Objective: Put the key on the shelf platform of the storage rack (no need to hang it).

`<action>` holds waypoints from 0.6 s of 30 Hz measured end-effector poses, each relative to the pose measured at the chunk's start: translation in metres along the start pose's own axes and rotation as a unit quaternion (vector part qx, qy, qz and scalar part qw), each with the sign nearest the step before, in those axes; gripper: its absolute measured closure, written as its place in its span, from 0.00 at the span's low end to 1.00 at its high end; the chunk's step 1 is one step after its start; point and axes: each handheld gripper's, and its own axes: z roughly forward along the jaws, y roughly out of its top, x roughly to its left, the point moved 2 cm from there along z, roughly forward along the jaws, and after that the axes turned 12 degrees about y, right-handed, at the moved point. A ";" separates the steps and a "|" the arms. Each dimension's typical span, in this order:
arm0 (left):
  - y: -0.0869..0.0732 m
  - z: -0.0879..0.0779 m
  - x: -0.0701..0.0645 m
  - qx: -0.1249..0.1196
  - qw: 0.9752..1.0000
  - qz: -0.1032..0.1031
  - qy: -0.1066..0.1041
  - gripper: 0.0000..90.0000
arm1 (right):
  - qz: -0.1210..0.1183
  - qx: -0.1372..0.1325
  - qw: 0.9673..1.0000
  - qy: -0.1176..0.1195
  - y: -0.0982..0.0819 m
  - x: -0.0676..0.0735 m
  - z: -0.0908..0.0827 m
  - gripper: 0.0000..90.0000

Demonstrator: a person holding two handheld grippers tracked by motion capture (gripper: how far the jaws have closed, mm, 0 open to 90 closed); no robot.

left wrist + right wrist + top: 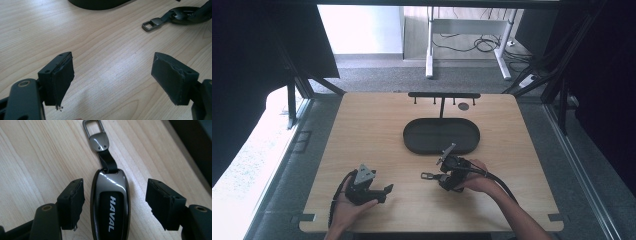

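HAVAL car key fob [110, 207] lies flat on the wooden table [362, 130], directly between the two black jaws of the right gripper [115, 203]. Those jaws stand spread wide, one on each side of the fob, with a strip of bare wood showing between each pad and the fob's glossy shell, so they are not pinching it. The white lettering runs along the fob's dark centre panel. From the fob's far end a short black strap [107, 162] leads to a grey metal clasp with a rectangular loop [95, 132], which also rests on the wood.

In the high view the right gripper [447, 172] sits just on the near side of the black oval tray [412, 142], held in the person's right hand [479, 182], and the metal loop [427, 175] sticks out from it toward the left gripper [379, 190].

The left gripper [112, 75] also has its jaws spread wide, with nothing between them but bare table; the pad of one jaw [63, 80] looks frayed at its lower edge. Beyond these jaws, the fob's clasp [150, 25] lies well apart from them, and the tray's edge [97, 3] is farther off. The person's left hand [344, 207] cradles this gripper, which sits farther from the tray than the right gripper does.

Behind the tray stands a black T-shaped rack with small hooks [443, 95].
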 end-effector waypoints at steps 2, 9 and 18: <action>0.000 0.000 0.000 0.000 1.000 -0.001 0.001 0.21 | 0.002 0.002 1.000 0.000 -0.001 0.000 0.001 0.35; 0.000 0.001 0.000 0.001 1.000 -0.001 0.001 0.21 | 0.007 0.010 1.000 0.003 -0.006 -0.004 0.009 0.36; -0.001 0.001 0.000 0.002 1.000 0.000 0.001 0.21 | 0.010 0.013 1.000 0.009 -0.008 -0.004 0.012 0.42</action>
